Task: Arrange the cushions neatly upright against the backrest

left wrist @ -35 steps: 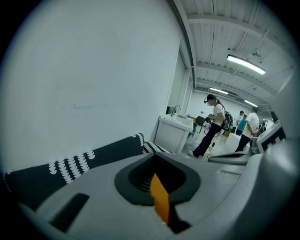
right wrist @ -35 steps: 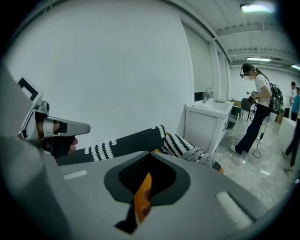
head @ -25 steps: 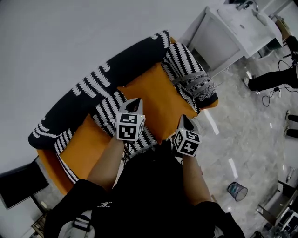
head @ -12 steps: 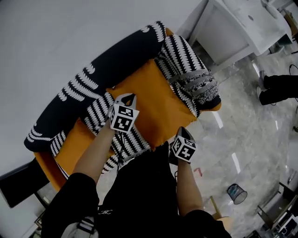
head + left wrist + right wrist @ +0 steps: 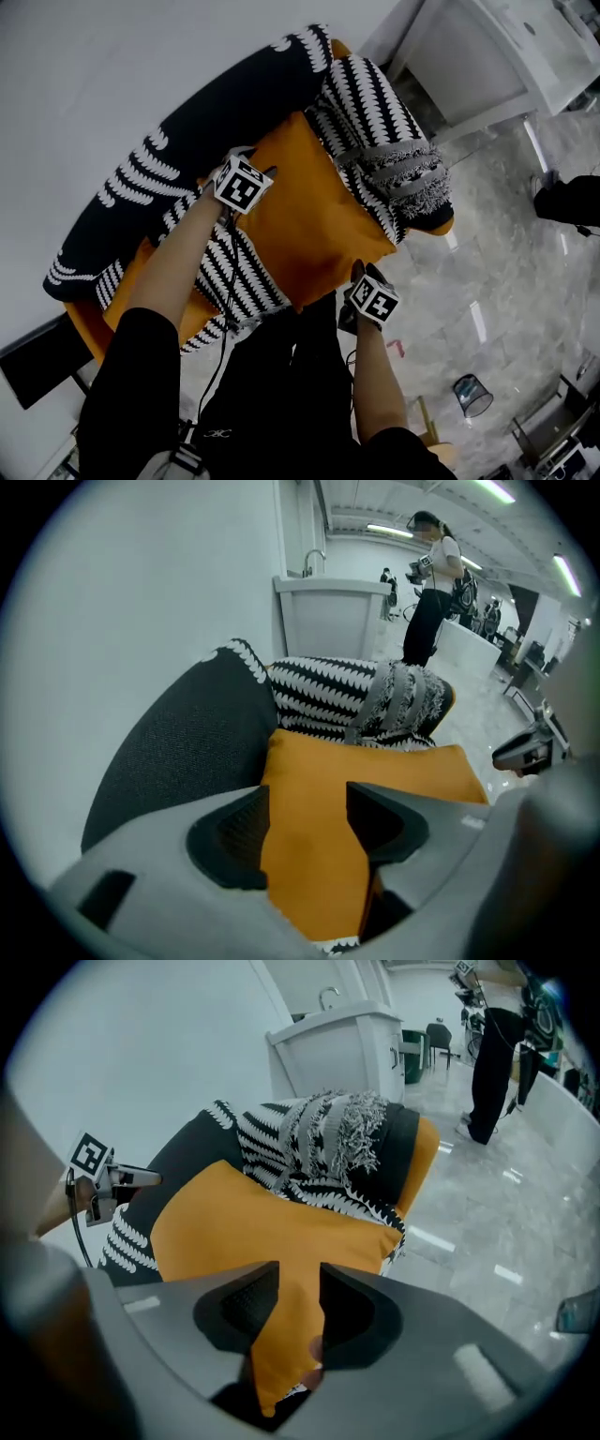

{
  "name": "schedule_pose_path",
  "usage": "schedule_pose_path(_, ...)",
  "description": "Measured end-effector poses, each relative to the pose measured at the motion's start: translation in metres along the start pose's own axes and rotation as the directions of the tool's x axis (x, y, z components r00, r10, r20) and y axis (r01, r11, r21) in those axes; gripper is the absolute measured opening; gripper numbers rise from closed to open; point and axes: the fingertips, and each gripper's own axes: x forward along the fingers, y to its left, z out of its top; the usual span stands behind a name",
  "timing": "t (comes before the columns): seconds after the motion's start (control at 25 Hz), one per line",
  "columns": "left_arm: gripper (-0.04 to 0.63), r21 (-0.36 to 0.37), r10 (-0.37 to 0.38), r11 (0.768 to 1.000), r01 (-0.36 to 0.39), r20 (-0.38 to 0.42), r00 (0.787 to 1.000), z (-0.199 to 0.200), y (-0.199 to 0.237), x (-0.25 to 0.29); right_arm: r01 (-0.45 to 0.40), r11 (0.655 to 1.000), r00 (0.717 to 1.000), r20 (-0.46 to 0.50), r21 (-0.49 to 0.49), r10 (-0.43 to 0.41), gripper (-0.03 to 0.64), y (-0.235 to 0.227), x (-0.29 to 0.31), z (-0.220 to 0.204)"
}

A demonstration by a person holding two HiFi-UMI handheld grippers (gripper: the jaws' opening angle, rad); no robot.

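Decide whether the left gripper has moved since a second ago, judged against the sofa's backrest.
Yes. The left gripper has moved toward the black backrest; its jaws have just been opening, with the orange cushion between them.

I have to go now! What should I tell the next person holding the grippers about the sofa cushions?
Left gripper: open, fingers just opening, far edge of the orange cushion between them.
Right gripper: open likewise, the cushion's near corner between its fingers.
Orange cushion slumps across the seat; striped cushion lies beside it.
Done: neither stands upright yet.
To do: grip, stand both against the backrest.
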Motion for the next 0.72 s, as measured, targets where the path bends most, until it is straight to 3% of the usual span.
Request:
schedule_pose_path(0.16,0.341,-0.015,-0.061,0.998,0.060,-0.121,0.991,-0.001,0.023,0.037,0.007,0.997,0.998,-0.055,0.082,-0.003,0.206,-0.015,0.027,-0.005)
schedule_pose_path(0.36,0.411,-0.040,-0.137,0.991,0.131,-0.242,0.961,-0.011,0.030,0.072,0.025,0.989,0.993,-0.120,0.143,-0.008,0.259,-0.034,0.049,-0.014)
schedule_pose_path(0.48,0.404,-0.097,-0.158,0.986,0.137,-0.254,0.954,-0.022,0.026,0.083,0.003,0.976,0.988,-0.154,0.216,0.032,0.279,-0.038,0.060,-0.026)
schedule_pose_path(0.56,0.356,-0.133,-0.171,0.981,0.143,-0.230,0.958,-0.027,0.021,0.087,-0.008,0.965,0.983,-0.177,0.262,0.057,0.276,-0.037,0.070,-0.030)
schedule_pose_path(0.72,0.297,-0.179,-0.187,0.972,0.153,-0.194,0.963,-0.034,0.010,0.085,-0.038,0.954,0.967,-0.231,0.299,0.111,0.197,-0.029,0.082,-0.035)
